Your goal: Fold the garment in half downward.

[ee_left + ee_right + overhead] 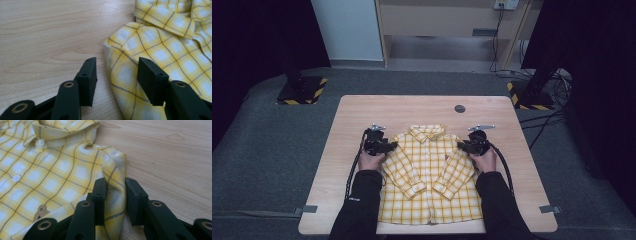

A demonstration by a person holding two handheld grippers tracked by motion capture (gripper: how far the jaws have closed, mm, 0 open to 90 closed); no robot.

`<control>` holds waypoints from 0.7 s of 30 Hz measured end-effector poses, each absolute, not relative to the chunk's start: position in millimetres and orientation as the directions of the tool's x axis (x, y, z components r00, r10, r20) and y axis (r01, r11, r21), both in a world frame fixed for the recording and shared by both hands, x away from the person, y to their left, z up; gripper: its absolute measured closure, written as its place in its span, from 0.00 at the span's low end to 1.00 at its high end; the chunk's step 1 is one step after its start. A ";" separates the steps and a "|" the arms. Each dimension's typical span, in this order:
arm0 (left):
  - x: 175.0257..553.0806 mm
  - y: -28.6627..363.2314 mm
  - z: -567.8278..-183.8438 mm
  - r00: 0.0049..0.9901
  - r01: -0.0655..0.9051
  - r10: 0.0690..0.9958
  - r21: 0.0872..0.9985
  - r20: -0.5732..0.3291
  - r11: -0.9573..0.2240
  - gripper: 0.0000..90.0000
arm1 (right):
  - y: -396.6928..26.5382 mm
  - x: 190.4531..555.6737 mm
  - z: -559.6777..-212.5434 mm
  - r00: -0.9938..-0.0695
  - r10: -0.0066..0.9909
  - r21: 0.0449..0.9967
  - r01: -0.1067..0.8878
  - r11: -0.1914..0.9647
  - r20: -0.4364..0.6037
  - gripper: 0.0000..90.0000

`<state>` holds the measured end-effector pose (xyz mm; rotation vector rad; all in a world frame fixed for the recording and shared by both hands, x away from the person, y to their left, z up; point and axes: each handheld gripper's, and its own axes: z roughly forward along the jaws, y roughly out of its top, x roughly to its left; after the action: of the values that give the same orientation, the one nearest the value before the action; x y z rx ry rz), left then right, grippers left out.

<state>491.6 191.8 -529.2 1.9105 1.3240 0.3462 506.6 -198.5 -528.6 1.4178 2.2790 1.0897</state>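
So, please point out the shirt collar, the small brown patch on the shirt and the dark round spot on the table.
shirt collar (pixel 427 132), high view, collar's middle.
brown patch (pixel 40 212), right gripper view, patch's centre.
dark round spot (pixel 459 108), high view, its centre.

Soft even light, dark surroundings, near foreground slightly blurred.

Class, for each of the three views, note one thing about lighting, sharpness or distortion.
High view: the table is lit while the room's upper corners fall into black. Left gripper view: the shirt weave is sharp, and no glare on the wood. Right gripper view: the collar at the top edge looks soft and bowed.
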 end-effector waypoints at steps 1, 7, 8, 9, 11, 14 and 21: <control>490.7 192.2 -529.8 0.414 0.674 0.888 0.723 -0.200 -0.152 0.59 | -197.9 506.2 -528.8 -0.497 0.852 0.704 0.665 0.251 0.166 0.79; 487.8 188.4 -529.5 0.393 0.678 0.900 0.721 -0.187 -0.147 0.69 | -193.5 504.1 -528.3 -0.501 0.857 0.704 0.653 0.278 0.126 0.83; 487.2 187.2 -529.4 0.393 0.676 0.902 0.721 -0.179 -0.152 0.71 | -192.9 503.7 -528.2 -0.502 0.856 0.704 0.652 0.283 0.121 0.84; 486.7 186.0 -529.5 0.392 0.675 0.903 0.721 -0.174 -0.154 0.73 | -192.0 503.3 -528.2 -0.502 0.857 0.704 0.651 0.284 0.118 0.86; 486.0 184.3 -529.7 0.389 0.672 0.907 0.724 -0.163 -0.158 0.77 | -190.5 502.8 -528.2 -0.503 0.856 0.703 0.650 0.289 0.114 0.90; 485.6 183.6 -530.1 0.388 0.670 0.908 0.725 -0.157 -0.161 0.83 | -190.1 503.0 -528.2 -0.500 0.856 0.699 0.659 0.278 0.131 0.93; 484.9 178.3 -529.2 0.381 0.671 0.916 0.720 -0.129 -0.177 0.92 | -190.1 503.1 -528.2 -0.486 0.861 0.695 0.672 0.258 0.151 0.95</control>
<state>484.9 178.3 -529.2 1.9278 1.3655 0.4366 503.1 -190.1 -528.2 1.4226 2.2720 1.0527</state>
